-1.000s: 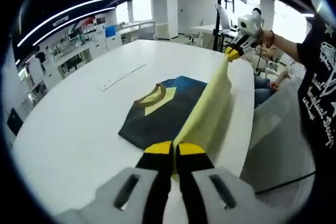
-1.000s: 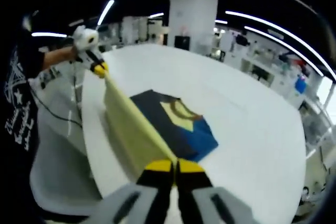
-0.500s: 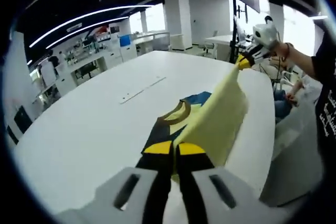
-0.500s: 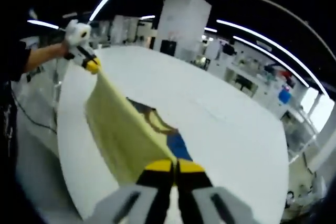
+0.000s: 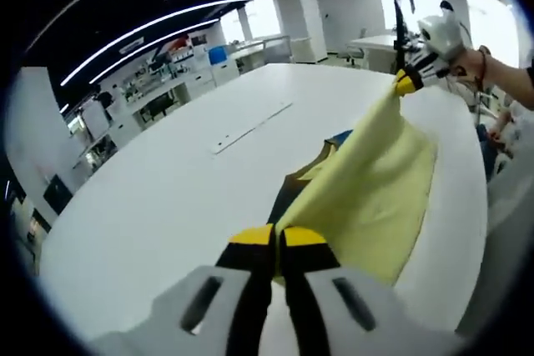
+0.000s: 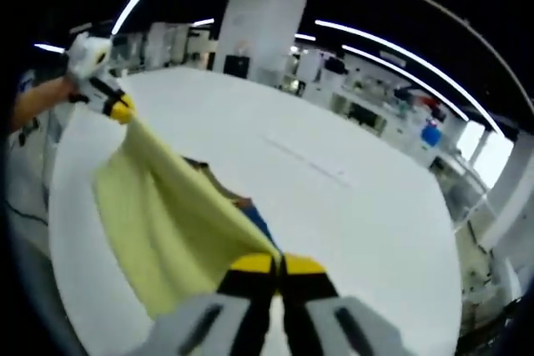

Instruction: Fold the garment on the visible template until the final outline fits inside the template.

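Note:
A pale yellow panel of the garment [image 5: 367, 198] hangs stretched between both grippers, lifted over the white table [image 5: 167, 198]. My left gripper [image 5: 277, 238] is shut on one corner of it. My right gripper [image 6: 278, 264] is shut on the other corner, and it also appears in the left gripper view as the right gripper [image 5: 406, 82] at the upper right. The left gripper [image 6: 120, 110] comes into the right gripper view at the upper left. Beneath the raised yellow garment [image 6: 167, 223] only a dark, blue and brown strip [image 6: 242, 206] of it shows on the table. No template outline can be made out.
A thin long strip [image 5: 250, 127] lies on the table beyond the garment. A person's hand and forearm [image 5: 496, 64] hold the right gripper. Desks, shelves and white pillars [image 6: 259, 22] stand past the table's far edge.
Both grippers have carried the yellow edge up and across the garment, so the lifted panel now covers most of the dark and blue part. Both cameras moved with them.

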{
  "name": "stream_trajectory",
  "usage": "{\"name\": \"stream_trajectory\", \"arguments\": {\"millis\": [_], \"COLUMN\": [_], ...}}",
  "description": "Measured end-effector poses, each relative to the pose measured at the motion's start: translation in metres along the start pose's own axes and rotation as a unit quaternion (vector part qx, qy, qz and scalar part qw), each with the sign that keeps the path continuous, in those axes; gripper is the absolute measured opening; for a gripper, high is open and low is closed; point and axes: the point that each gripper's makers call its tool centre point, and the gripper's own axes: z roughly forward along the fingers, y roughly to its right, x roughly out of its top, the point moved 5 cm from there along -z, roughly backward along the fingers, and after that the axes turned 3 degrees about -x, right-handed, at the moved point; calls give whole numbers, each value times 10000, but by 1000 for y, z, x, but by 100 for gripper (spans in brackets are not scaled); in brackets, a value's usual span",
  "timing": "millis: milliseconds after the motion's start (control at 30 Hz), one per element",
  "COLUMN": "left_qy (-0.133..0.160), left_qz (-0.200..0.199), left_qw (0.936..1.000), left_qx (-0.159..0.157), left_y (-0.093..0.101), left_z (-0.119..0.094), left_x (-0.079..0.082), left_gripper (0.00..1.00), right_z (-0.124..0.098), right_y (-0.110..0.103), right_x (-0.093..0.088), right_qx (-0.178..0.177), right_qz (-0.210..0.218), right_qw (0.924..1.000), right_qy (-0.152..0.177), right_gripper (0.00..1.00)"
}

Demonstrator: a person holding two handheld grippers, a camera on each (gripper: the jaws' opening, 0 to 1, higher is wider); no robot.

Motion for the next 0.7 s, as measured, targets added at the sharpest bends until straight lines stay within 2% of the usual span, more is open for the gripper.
{"name": "stream_trajectory", "arguments": {"millis": [133, 333, 367, 467, 633, 700], "left_qy": [-118, -306, -321, -372, -540, -584], "left_qz": [-81, -35, -73, -211, -251, -288], "left_qw": [9999, 9995, 9994, 9990, 9981, 9978], "left_qx": [14, 117, 123, 96, 145, 136], "left_y": [-7, -17, -14, -17, -14, -15], "left_z": [12, 34, 36, 50, 59, 63], "left_x": [-11, -26, -26, -36, -47, -54], "left_gripper": [0, 0, 0, 0, 1, 2], "right_z": [13, 39, 43, 53, 64, 66], "right_y": [2, 5, 4, 4, 2, -2], "right_x": [-5, -15, -17, -23, -34, -37], "right_qx": [50, 121, 145, 86, 58, 133], "right_qz": [259, 394, 507, 499, 429, 766], "right_qw": [9997, 9990, 9983, 9979, 9971, 9949], "right_qy": [5, -196, -235, -392, -619, -639], "right_gripper": [0, 0, 0, 0, 0, 0]}}
